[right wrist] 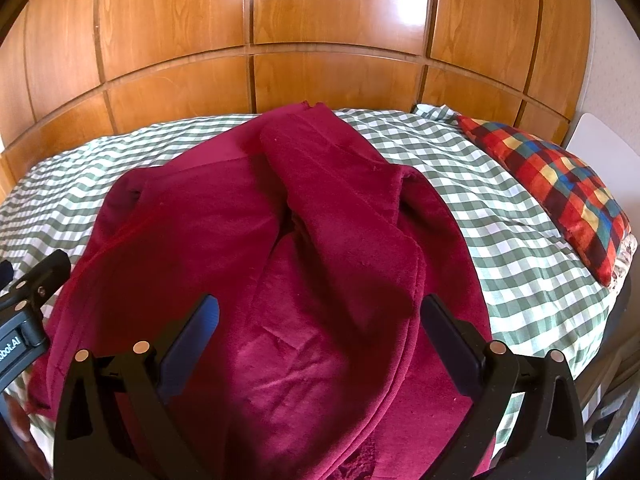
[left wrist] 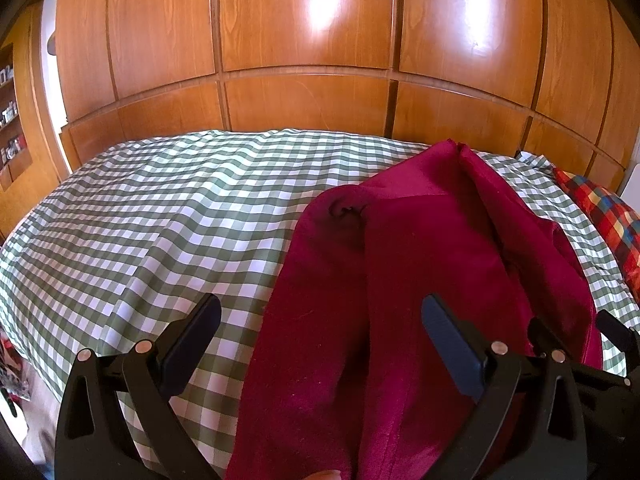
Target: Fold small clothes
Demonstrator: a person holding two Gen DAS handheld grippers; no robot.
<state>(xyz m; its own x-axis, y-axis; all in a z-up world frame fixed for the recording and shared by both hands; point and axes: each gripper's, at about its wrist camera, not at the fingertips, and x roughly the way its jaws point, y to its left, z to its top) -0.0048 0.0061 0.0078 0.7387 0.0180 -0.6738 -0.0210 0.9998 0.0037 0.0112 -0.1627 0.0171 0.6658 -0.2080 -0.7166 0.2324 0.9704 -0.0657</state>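
Note:
A crimson fleece garment (right wrist: pixel 224 232) lies on the checked bed sheet (right wrist: pixel 500 216), with a long flap folded diagonally across its middle. My right gripper (right wrist: pixel 320 320) hovers open over the garment's near part, and nothing is between its fingers. In the left wrist view the same garment (left wrist: pixel 420 260) spreads from the centre to the right. My left gripper (left wrist: pixel 322 320) is open above the garment's left edge, with one finger over the sheet and the other over the cloth. The right gripper's fingers (left wrist: pixel 538 330) show at the far right, and the left gripper's fingers (right wrist: pixel 56 268) show at the right wrist view's left edge.
Wooden wardrobe panels (left wrist: pixel 304 92) rise right behind the bed. A red plaid cushion (right wrist: pixel 560 184) lies at the bed's right end, beside a white board (right wrist: pixel 600 140). Bare checked sheet (left wrist: pixel 140 220) stretches left of the garment. Shelves (left wrist: pixel 10 128) stand at the far left.

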